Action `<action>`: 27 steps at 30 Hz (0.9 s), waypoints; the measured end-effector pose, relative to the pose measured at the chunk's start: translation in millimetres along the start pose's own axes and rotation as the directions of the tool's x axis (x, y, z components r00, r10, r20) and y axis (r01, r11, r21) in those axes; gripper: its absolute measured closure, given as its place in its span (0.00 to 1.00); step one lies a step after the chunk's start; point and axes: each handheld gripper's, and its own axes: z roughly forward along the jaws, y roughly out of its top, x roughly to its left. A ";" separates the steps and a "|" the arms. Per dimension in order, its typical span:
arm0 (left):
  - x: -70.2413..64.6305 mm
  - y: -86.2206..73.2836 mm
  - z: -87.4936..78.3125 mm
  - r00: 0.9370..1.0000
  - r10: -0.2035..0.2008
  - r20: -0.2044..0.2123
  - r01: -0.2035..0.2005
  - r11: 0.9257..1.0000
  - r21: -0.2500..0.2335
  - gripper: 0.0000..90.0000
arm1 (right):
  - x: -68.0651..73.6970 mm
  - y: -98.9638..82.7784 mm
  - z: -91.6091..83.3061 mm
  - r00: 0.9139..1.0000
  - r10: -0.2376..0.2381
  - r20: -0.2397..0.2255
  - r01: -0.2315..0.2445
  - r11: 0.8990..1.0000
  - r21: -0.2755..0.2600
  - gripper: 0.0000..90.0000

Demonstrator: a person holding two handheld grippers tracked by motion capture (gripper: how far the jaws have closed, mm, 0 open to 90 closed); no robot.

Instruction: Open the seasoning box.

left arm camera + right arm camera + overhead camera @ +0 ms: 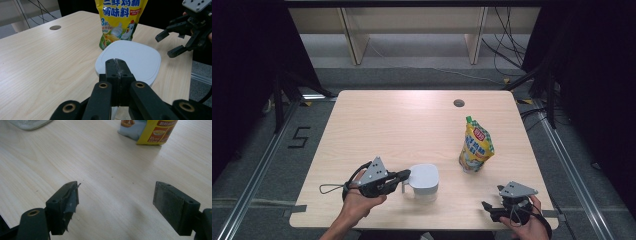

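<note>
While the left gripper (402,178) sits at the near-left side of the white lidded jar (424,181), its jaws are pressed together at the handle side — whether they pinch the handle I cannot tell. Jar stands near centre of the table (377,125). Yellow seasoning pouch (475,147) stands upright just right and farther. Right gripper (488,207) waits near-right, jaws spread — likely free for the pouch.

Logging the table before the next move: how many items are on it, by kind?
White lidded jar: 1
Yellow seasoning pouch: 1
Total: 2
The left gripper is shut at the jar's handle side; the right gripper is open, apart from both.
</note>
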 end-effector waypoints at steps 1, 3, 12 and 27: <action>0.1 -0.6 0.4 1.000 -0.011 0.004 0.011 1.000 -0.007 0.99 | -0.4 -0.1 0.4 1.000 -0.008 -0.002 0.008 1.000 -0.002 0.24; 0.2 -0.7 0.3 1.000 -0.009 0.005 0.009 1.000 -0.007 0.99 | -0.1 0.1 0.5 1.000 -0.008 -0.004 0.008 1.000 -0.002 0.24; 0.6 -3.2 0.8 1.000 -0.021 0.018 0.021 0.999 -0.025 0.99 | 5.4 6.8 -0.5 0.999 0.018 -0.040 -0.022 0.995 -0.099 0.20; 1.3 -5.0 -0.1 0.999 -0.035 0.018 0.036 0.999 -0.030 0.99 | 28.6 42.5 3.2 0.988 -0.074 -0.139 0.032 0.958 -0.284 0.59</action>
